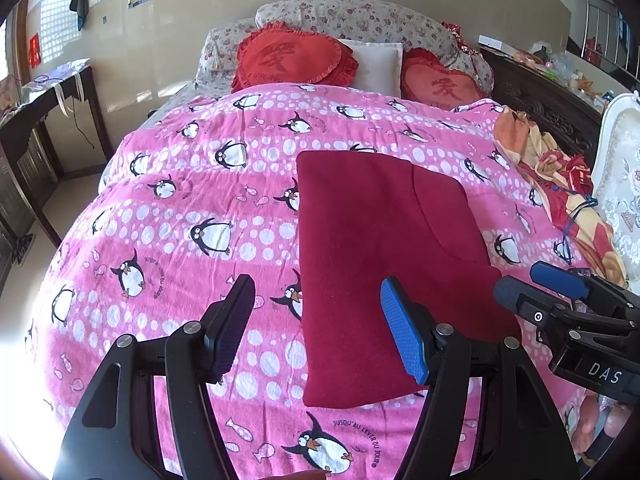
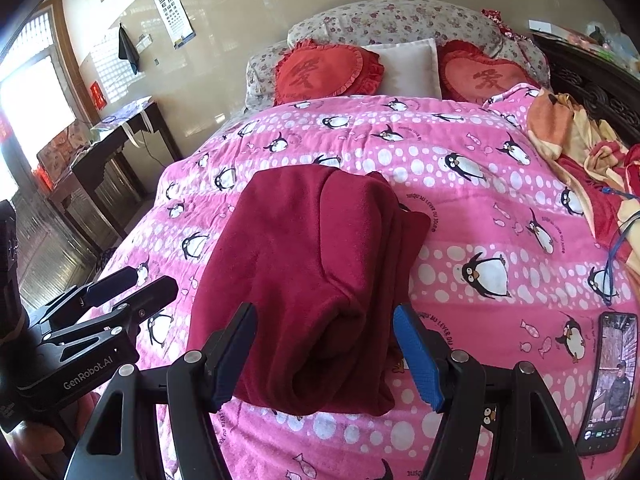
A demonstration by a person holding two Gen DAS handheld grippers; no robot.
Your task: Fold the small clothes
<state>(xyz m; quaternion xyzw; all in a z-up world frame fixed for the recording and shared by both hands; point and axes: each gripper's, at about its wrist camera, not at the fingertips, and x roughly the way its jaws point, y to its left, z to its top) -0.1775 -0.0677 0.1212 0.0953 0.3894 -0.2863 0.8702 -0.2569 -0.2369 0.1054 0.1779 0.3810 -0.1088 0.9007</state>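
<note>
Nearest the lens on the left side, the left gripper [image 1: 318,330] hangs with its jaws spread wide and nothing between them, over the near left edge of the dark red garment [image 1: 376,264]. That garment lies flat on the pink penguin blanket [image 1: 192,216], already folded into a tidy oblong, with a layered flap showing on its far right part. From the right wrist view the same garment [image 2: 312,276] looks thicker, its stacked edges running down the right side and a rolled fold at the near end.

Further right, the right gripper [image 2: 326,354] is also spread and holding nothing, its two pads straddling the near end of the bundle without clearly touching it. A phone [image 2: 608,384] lies on the blanket well to the right, screen lit.

My reading is that the fold is nearly done and the step in hand is a last fold or a tidy-up. To do it well, each gripper should pinch through all layers at a near corner, not just the top one. Lift both corners evenly, carry them to the far edge, and lay them square. The fleece looks soft and thick, so a shallow pinch may let lower layers slip.
</note>
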